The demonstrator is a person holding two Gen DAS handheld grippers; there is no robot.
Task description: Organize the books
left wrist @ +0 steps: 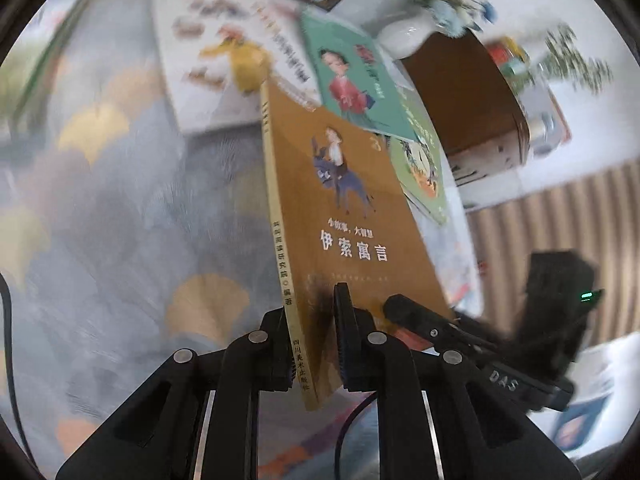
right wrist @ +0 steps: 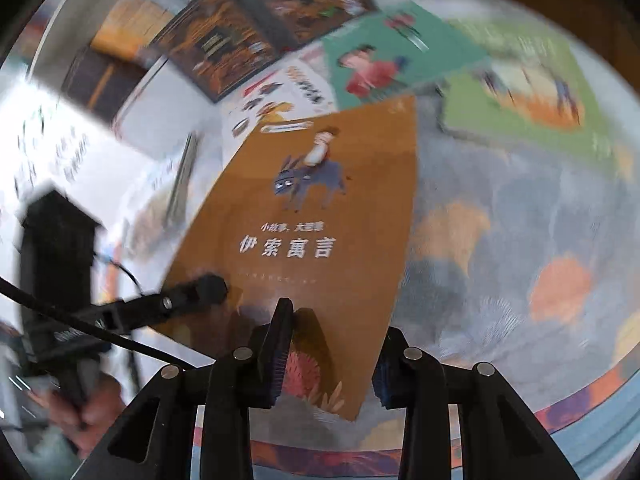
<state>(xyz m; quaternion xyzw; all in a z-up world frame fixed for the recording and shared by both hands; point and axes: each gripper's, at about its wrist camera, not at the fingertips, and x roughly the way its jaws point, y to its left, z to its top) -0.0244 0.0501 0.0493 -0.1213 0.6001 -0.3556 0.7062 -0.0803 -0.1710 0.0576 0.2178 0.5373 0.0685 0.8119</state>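
Left gripper: I have it clamped on the brown book at the spine's lower end.
Right gripper: jaws apart, straddling the cover's bottom edge, pads not pressing.
Brown book: lifted above the patterned cloth.
Behind: green book among other scattered books.

A home, most likely a living room or a child's play corner — the floor is covered by a soft patterned rug with fan-shaped leaf motifs in yellow, orange and grey. Illustrated children's books lie spread across it: a teal one with a figure in red, a green picture book, a white one with cartoon drawings. A white vase of blue-green flowers stands beside a brown wooden box, and a ribbed, slatted panel runs along one side — domestic furnishings throughout.
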